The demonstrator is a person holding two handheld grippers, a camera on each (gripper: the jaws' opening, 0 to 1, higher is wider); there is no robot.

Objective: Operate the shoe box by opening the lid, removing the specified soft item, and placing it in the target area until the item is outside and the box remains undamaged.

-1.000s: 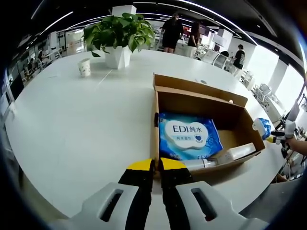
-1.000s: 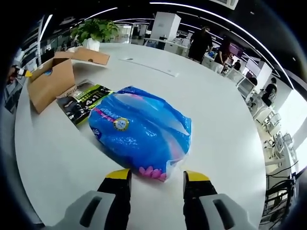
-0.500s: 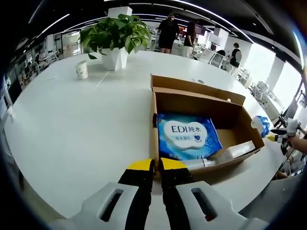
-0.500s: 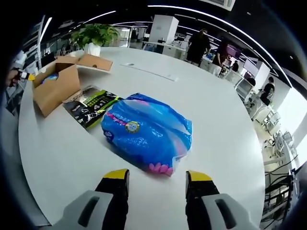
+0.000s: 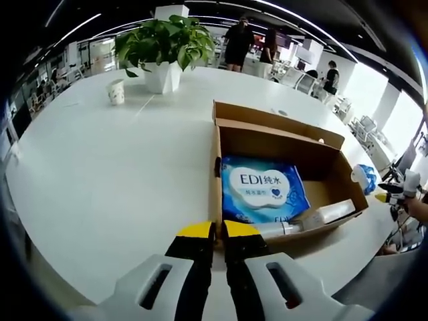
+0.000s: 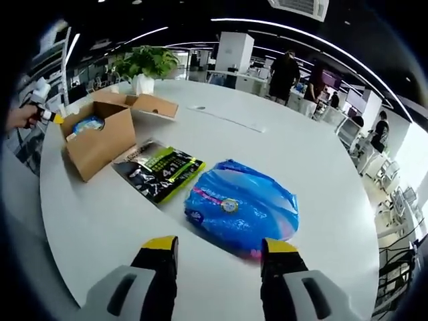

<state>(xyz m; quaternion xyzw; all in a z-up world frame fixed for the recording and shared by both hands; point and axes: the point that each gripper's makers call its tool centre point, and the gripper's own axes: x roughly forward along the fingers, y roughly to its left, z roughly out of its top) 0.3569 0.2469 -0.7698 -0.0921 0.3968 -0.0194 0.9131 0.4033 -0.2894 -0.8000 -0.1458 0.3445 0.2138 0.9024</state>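
Left gripper [image 5: 215, 231]: staying closed, holding nothing, at the box's near wall.
Right gripper [image 6: 219, 245]: staying open, empty.
Blue soft pack [image 6: 242, 208]: lying on the counter [image 6: 321, 174], outside the open box [image 6: 100, 137].

In the left gripper view, the blue soft pack of wipes [image 5: 263, 192] lying inside the open brown cardboard shoe box [image 5: 332, 175] carries a white oval label reading "EDI" followed by the Chinese characters "纯水" — beneath them runs a smaller line of print too small to read. At the pack's lower edge the letters "EDI" show again, partly cut off by the box wall.

In the right gripper view, the black-and-green flat packet [image 6: 162, 173] on the white table has large pale characters — too blurred to read. The blue plastic bag [image 6: 242, 207] bears a round emblem, unreadable.
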